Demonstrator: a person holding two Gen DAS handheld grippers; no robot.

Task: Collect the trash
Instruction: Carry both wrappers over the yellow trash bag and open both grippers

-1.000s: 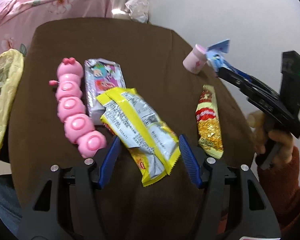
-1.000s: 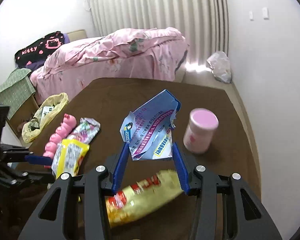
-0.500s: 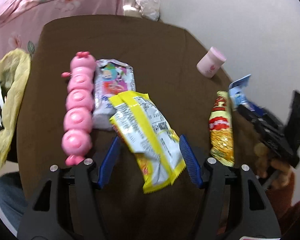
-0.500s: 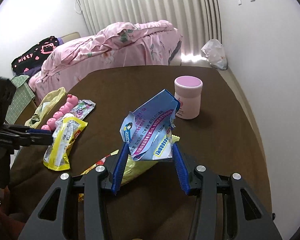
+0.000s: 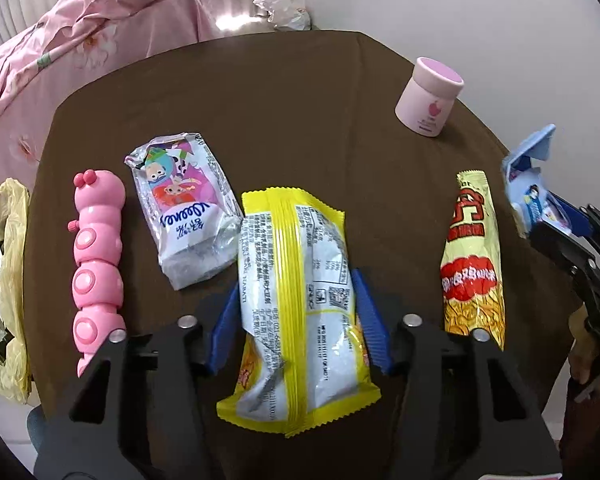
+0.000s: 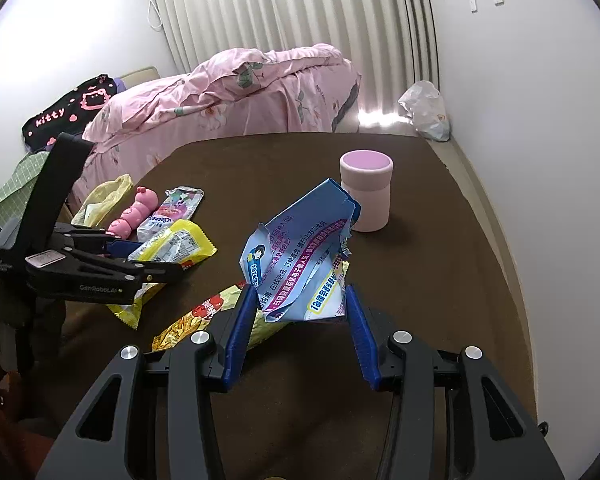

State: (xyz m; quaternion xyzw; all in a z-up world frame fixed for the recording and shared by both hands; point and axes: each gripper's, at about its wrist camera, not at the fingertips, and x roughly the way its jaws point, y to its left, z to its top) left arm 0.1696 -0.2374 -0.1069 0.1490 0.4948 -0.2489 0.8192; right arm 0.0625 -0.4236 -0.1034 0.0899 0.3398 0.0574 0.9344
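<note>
On bench: left gripper (image 5: 296, 312) has advanced, jaws now straddling yellow wrapper (image 5: 300, 300), not visibly clamped. Right gripper (image 6: 302, 320) still clamps blue wrapper (image 6: 300, 264), pulled back from jar (image 6: 366, 190).

The yellow wrapper (image 5: 300, 312) is covering the surface (image 5: 284, 112) between the left jaws, and whether they are touching it cannot be told. At the far left, the yellow bag (image 5: 4, 288) is running off the edge. The blue paper (image 6: 304, 264) is hiding part of the red-and-yellow packet (image 6: 204, 316).
</note>
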